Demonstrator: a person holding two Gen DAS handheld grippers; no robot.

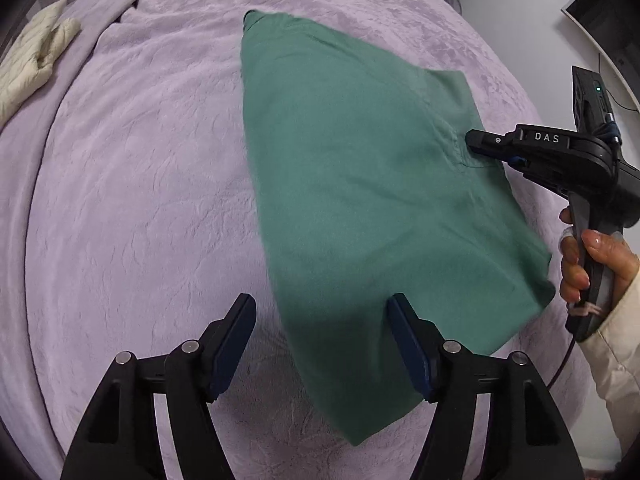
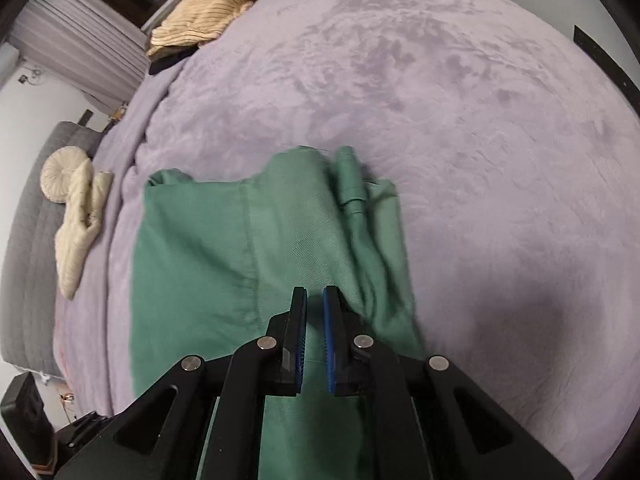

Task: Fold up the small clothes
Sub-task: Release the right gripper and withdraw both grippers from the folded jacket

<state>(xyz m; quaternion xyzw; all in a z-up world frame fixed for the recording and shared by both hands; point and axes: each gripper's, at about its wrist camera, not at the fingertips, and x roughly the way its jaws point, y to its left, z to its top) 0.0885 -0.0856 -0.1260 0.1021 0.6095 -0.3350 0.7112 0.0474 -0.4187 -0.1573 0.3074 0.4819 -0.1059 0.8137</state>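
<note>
A green garment [image 1: 360, 184] lies partly folded on the lilac blanket [image 1: 140, 200]. My left gripper [image 1: 320, 308] is open wide, its jaws straddling the garment's near left edge without holding it. In the left wrist view my right gripper [image 1: 472, 142] reaches in from the right, its tip on the garment's right side. In the right wrist view the right gripper [image 2: 315, 300] hovers over the green garment [image 2: 224, 248] with its jaws nearly closed and a narrow gap between the pads; no cloth shows between them.
A cream garment [image 1: 32, 56] lies at the far left bed edge; it also shows in the right wrist view [image 2: 80, 216]. A striped beige garment [image 2: 208, 12] lies at the far side. A grey headboard [image 2: 28, 240] stands left. The blanket [image 2: 500, 160] stretches right.
</note>
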